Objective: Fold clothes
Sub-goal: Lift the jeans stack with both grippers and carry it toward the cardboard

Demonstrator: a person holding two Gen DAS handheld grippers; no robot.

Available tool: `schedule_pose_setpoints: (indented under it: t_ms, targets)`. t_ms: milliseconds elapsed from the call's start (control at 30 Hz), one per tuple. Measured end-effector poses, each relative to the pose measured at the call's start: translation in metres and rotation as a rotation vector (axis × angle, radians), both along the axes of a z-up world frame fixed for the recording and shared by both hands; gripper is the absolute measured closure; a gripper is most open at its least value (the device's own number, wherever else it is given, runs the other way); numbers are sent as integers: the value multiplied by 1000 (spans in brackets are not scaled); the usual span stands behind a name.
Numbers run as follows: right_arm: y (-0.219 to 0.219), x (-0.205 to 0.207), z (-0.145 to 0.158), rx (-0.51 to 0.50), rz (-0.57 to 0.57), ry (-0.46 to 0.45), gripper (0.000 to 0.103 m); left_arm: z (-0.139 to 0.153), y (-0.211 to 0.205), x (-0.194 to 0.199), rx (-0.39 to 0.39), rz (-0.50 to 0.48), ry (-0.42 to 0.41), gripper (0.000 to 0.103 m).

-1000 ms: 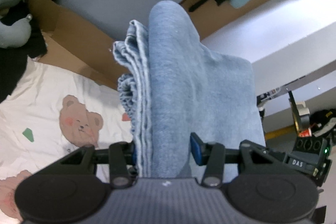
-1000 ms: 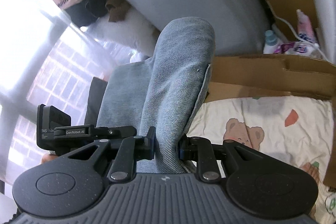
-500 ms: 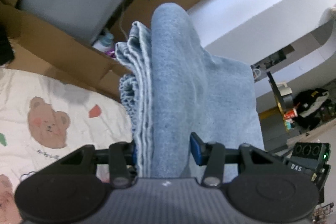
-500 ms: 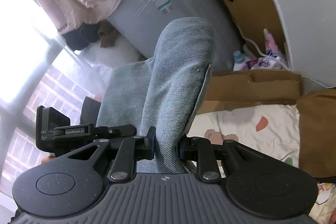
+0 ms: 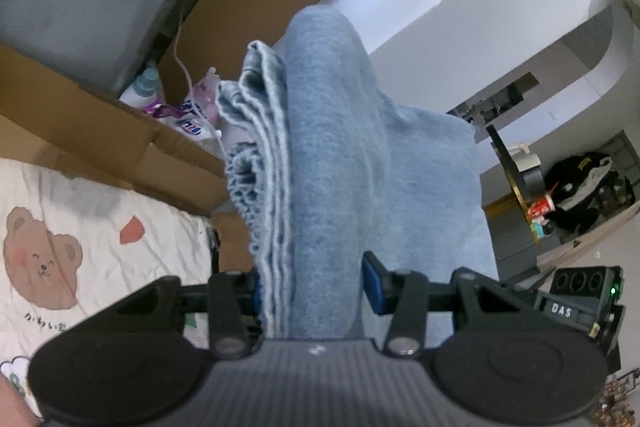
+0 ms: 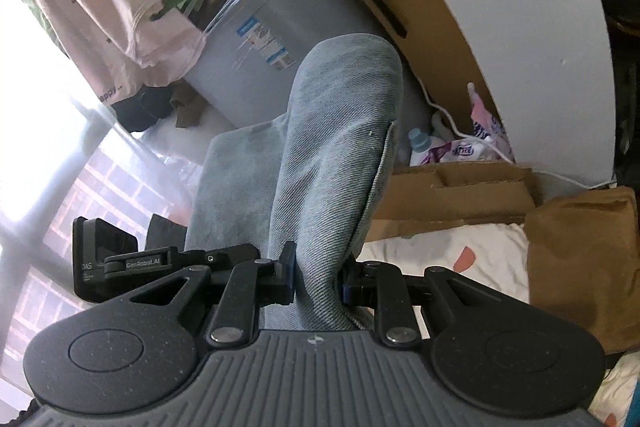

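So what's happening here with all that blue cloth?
A person is folding clothes with a handheld gripper in each hand. The left gripper is clamped on a thick bunch of a folded light-blue denim garment, and the right gripper pinches another part of the denim. The cloth is held up in the air above a bedsheet with bear prints.

We look through two fisheye cameras, one behind each handheld gripper, both facing forward and slightly downward along the fingers. The left gripper (image 5: 312, 291) and right gripper (image 6: 316, 277) fill the bottom of their own views, very close. Folded denim (image 5: 336, 155) rises just before each lens. Both views share the bear-print sheet (image 5: 80, 227), the cardboard box (image 6: 452, 187), and the grey appliance (image 6: 256, 67) beyond.
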State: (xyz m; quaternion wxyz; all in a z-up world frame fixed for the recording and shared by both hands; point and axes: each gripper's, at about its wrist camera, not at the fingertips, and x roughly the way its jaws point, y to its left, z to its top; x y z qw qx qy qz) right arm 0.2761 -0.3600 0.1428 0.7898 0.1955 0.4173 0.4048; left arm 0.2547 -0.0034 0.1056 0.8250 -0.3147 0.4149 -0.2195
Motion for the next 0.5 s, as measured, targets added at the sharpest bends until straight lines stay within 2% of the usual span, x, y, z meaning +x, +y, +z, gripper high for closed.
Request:
schedule_pose_setpoints:
  t_ms: [267,500]
  targets:
    - [-25,23,-15,-2,-42,-36,81,-13,-29,29,-7,-40,-29,54]
    - [-54,51,-43,-18,-89,-16,81,-44,-64,60,-18,-93,-13,54]
